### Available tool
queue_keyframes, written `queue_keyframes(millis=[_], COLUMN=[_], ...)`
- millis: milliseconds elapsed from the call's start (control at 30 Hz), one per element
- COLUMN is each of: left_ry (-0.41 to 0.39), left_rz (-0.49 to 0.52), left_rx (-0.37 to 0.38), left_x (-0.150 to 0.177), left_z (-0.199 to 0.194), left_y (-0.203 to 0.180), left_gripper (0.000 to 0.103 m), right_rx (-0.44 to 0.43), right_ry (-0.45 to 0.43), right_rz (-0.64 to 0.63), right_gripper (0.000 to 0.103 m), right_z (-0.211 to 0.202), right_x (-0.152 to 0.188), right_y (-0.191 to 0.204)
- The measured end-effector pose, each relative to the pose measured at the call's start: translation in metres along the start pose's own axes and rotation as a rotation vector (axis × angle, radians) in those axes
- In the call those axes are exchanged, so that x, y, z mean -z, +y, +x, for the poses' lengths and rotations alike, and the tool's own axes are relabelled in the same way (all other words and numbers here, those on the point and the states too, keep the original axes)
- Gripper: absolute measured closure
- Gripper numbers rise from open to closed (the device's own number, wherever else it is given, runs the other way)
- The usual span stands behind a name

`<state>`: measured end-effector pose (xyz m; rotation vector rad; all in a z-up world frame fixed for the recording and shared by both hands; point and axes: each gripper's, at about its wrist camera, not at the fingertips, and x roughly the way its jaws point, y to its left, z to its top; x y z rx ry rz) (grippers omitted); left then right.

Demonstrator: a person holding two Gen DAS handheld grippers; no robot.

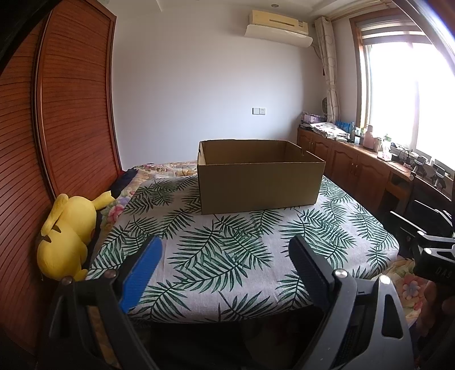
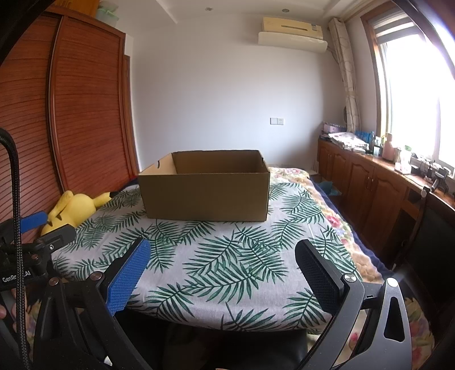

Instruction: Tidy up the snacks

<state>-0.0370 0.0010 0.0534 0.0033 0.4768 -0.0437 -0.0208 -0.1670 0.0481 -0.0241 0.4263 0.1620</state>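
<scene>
Jaws of left gripper and right gripper spread, gripping nothing; cardboard box on leaf-print cloth, bedroom.

A home bedroom: bed, louvred wardrobe, wall air conditioner.

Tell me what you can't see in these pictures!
- Cardboard box floor: its front wall hides it in both views.
- Snacks: none show in either view.
- Windowsill clutter: too small and glare-washed.
- Yellow plush: the left tool's body partly covers it in the right view.
</scene>
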Motion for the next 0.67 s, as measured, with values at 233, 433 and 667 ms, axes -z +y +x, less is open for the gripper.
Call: queue_keyframes(millis=[233,433,667], left_ry=[-0.007,-0.007,-0.003], left_rz=[-0.001,0.000,0.001], left_rx=[-0.001,-0.001,0.005], left_x=[-0.0005,0.0000,0.0002], left_z=[-0.0013,-0.0014,-0.0015], left_y=[-0.0013,-0.0020,-0.0036], left_gripper=[0.011,0.011,0.011], right_rx=[-0.001,0.000,0.000], right_ry=[0.005,0.004,0.004], right_rz=[0.002,0.004,0.004], right_gripper=[0.000,0.000,0.000], right_z=[0.0012,0.0012,0.0010], right_x=[0.0004,0.0016,0.0018], right_y=[-0.0006,-0.0011,-0.0012])
